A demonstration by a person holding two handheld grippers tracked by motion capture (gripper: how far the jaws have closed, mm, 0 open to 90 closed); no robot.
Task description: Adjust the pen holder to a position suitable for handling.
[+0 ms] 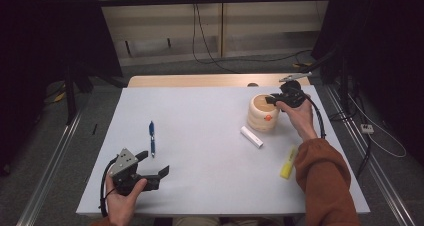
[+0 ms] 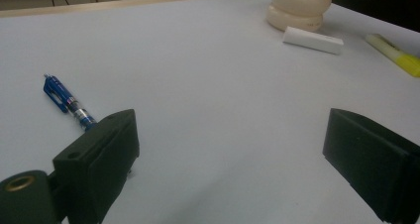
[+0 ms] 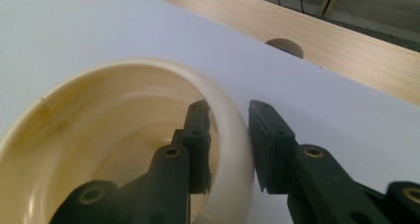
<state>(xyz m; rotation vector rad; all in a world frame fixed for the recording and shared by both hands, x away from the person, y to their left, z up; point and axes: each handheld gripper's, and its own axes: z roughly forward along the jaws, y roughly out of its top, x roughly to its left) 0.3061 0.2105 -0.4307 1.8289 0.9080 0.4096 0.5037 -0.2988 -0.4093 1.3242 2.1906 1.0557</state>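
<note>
Dark curtains hang at both sides of the room, cables trail over the grey floor, and a pale wooden table carries a smooth white sheet (image 1: 200, 136). From the high view, a cream ribbed cup (image 1: 263, 113), round and stacked in soft rings with an orange spot on its side, stands toward the far right of the sheet. The right gripper (image 1: 274, 99) sits at the cup's rim, held by a hand in a rust-orange sleeve. A white stick (image 1: 251, 136) lies just beside the cup, a yellow highlighter (image 1: 288, 162) nearer the right edge, and a blue pen (image 1: 151, 138) on the left. The left gripper (image 1: 152, 162) rests low at the near left.

Left gripper view: two blocky matte black jaws stand spread wide over bare sheet with nothing between them; the glossy blue pen (image 2: 68, 100) lies just beyond one jaw, the cup (image 2: 298, 8) far off.

Right gripper view: the cup (image 3: 99, 149) is a smooth, glossy plastic bowl shape. One jaw is inside, the other outside, pinching the rounded wall. Beyond, a wood-grain strip (image 3: 307, 35) has a round hole.
</note>
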